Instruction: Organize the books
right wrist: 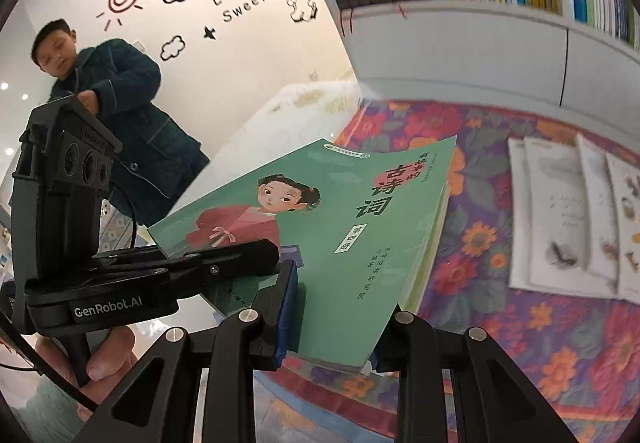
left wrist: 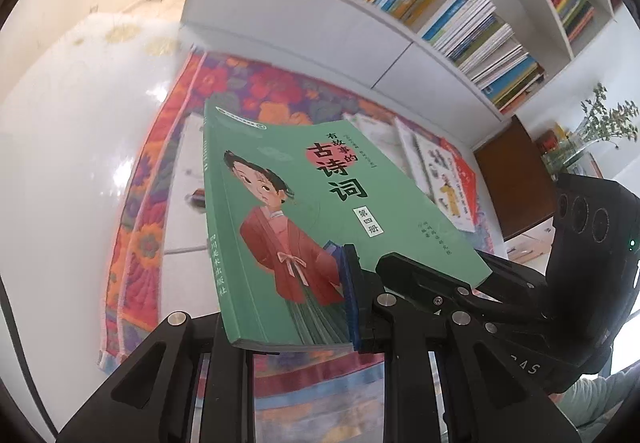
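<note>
A green paperback (left wrist: 320, 211) with a drawn figure in a red robe hangs in the air over a floral rug (left wrist: 256, 83), and both grippers hold it. My left gripper (left wrist: 292, 327) is shut on its near edge, with the blue pad (left wrist: 352, 295) pressed on the cover. The right gripper (left wrist: 420, 283) clamps the book's right edge. In the right wrist view the same book (right wrist: 340, 235) sits in my right gripper (right wrist: 336, 339), blue pad (right wrist: 288, 307) on the cover. The left gripper (right wrist: 224, 255) grips the book's left side, held by a hand (right wrist: 108, 355).
A white bookcase (left wrist: 320, 23) packed with upright and stacked books rises behind the rug. Several pale books (right wrist: 560, 215) lie flat on the rug (right wrist: 480, 323). A person in a dark padded jacket (right wrist: 132, 103) stands at the left. A brown cabinet (left wrist: 516, 179) and a plant (left wrist: 600, 123) stand at the right.
</note>
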A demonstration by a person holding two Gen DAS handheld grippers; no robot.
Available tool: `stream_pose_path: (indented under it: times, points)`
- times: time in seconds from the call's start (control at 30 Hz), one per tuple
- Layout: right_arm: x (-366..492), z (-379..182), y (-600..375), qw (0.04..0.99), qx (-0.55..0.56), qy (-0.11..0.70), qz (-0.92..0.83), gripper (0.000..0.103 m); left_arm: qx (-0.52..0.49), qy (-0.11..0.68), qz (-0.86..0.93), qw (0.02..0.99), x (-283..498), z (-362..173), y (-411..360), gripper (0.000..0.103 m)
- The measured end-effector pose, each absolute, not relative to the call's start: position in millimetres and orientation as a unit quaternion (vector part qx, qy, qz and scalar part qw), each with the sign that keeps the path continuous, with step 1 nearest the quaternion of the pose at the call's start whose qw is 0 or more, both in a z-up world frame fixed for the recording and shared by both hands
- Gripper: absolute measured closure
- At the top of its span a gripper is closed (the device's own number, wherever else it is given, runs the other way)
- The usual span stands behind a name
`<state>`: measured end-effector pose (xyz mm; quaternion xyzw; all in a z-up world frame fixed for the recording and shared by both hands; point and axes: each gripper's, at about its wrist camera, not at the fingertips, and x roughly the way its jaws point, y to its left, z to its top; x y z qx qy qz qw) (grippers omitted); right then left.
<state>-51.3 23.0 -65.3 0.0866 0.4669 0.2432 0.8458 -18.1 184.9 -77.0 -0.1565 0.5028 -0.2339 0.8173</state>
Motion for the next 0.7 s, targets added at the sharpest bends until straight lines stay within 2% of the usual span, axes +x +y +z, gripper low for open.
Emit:
stream_pose_path:
  times: [0.2, 0.33, 0.5, 0.7]
  points:
    - [-46.3, -95.1, 34.5, 0.834, 0.092, 0.494, 0.228, 0.075, -0.17, 0.522, -0.237, 0.801, -13.1, -107.0, 195.2, 0.083]
    - [-42.5, -109.3, 35.2, 0.824, 0.113, 0.511, 0.219, 0.075, -0.177, 0.541, -0.232, 0.789, -10.8, -122.4, 203.5, 0.075]
    - [-35.6, -127.4, 30.8, 0.805, 0.145, 0.537, 0.209, 0.075, -0.185, 0.558, -0.215, 0.78, -10.0, -138.6, 215.3, 0.075]
    - [-37.2, -141.6, 39.1, 0.793, 0.129, 0.559, 0.206, 0.075, -0.195, 0.572, -0.184, 0.775, -8.9, -152.8, 233.5, 0.077]
